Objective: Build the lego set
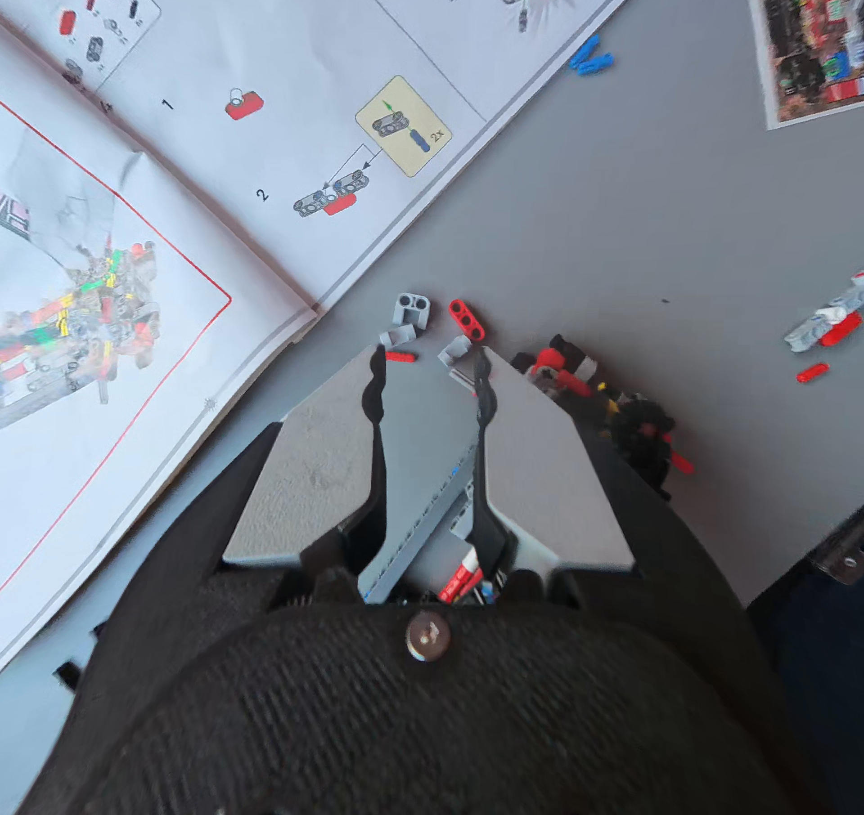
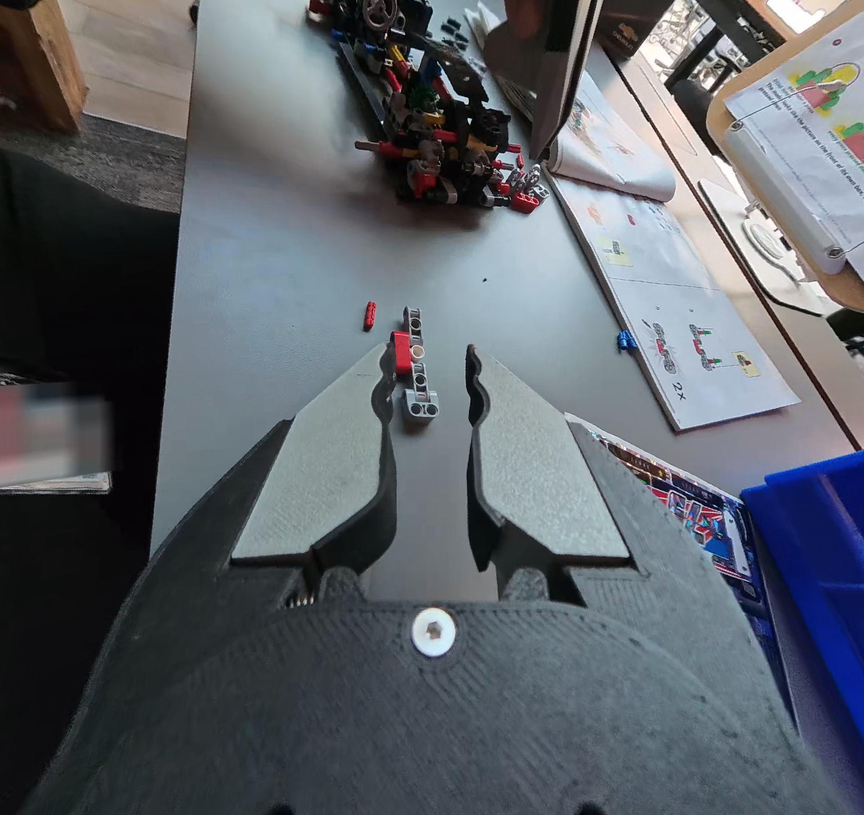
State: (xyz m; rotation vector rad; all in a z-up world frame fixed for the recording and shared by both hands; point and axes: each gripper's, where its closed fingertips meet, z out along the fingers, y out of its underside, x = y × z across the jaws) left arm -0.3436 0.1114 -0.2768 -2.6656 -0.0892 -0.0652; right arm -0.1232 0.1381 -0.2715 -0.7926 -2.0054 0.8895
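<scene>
Left wrist view: my left claw (image 1: 429, 355) released, nothing between pads, hovering over grey surface (image 1: 608, 232). Grey connectors (image 1: 411, 311) and red three-hole beam (image 1: 466, 319) just past tips at 12 o'clock; instruction booklet (image 1: 210, 115) at 10.

Right wrist view: my right claw (image 2: 426, 348) released; grey-and-red small assembly (image 2: 414, 367) lies between fingers, by left pad, unclamped. Large brick model (image 2: 430, 105) at 12 o'clock, well apart.
</scene>
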